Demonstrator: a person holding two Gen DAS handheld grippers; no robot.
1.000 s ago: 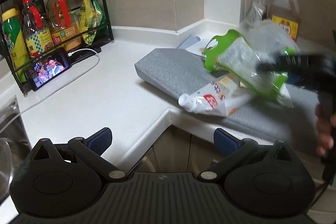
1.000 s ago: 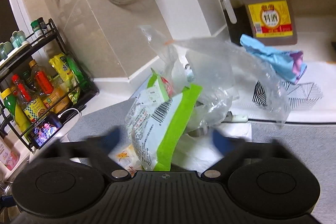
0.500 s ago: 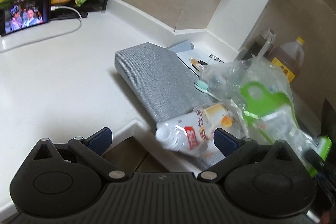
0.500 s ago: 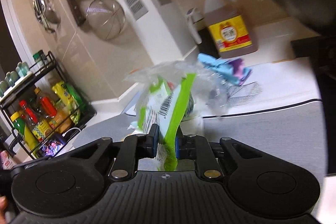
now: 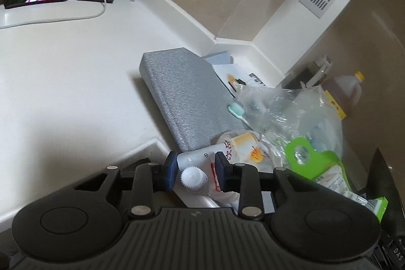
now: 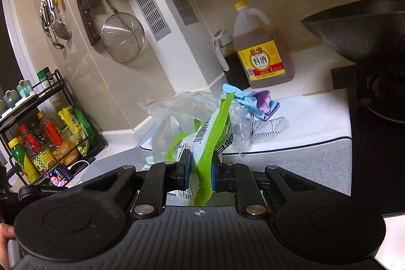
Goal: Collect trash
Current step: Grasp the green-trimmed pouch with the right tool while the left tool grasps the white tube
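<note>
At lower centre of the left wrist view, we see the left gripper (image 5: 194, 175), jaws just closed, pinching the capped neck of a white spout pouch (image 5: 227, 156) at the grey mat's (image 5: 184, 98) near edge. In the right wrist view, the right gripper (image 6: 200, 172) pinches the green-edged wrapper (image 6: 212, 136); its lower end is hidden. Behind, clear plastic bags (image 6: 182, 105) blur together, contents indistinct.
</note>
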